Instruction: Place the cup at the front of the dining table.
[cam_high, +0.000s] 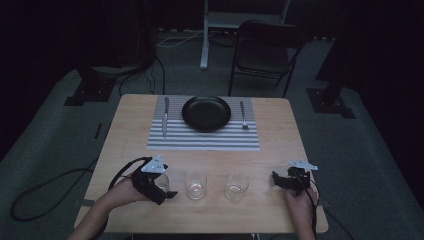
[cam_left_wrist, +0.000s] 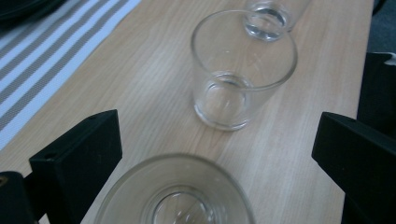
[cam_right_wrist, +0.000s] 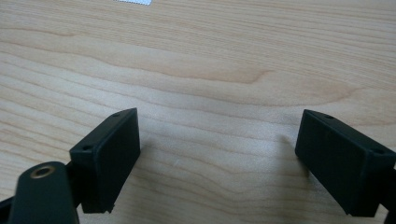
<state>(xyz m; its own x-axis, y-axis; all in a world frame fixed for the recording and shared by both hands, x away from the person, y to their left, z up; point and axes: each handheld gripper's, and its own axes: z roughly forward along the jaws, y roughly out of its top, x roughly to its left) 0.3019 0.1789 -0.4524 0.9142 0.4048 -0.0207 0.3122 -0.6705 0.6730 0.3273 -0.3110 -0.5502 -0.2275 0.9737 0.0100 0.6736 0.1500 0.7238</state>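
Three clear glasses stand in a row near the front edge of the wooden table (cam_high: 280, 145). My left gripper (cam_high: 169, 193) is open around the leftmost glass (cam_left_wrist: 177, 198), whose rim sits low between the wide-apart jaws without being clamped. Past it come the middle glass (cam_left_wrist: 239, 79) (cam_high: 195, 185) and the far glass (cam_left_wrist: 268, 18) (cam_high: 236, 186). My right gripper (cam_high: 276, 181) is to the right of the row. In the right gripper view, the right gripper (cam_right_wrist: 217, 140) is open just above bare wood with nothing between its jaws.
A striped placemat (cam_high: 200, 140) lies at the table's far half with a black plate (cam_high: 206, 113), a knife (cam_high: 165, 116) to its left and a fork (cam_high: 243, 116) to its right. A folding chair (cam_high: 265, 50) stands beyond the table.
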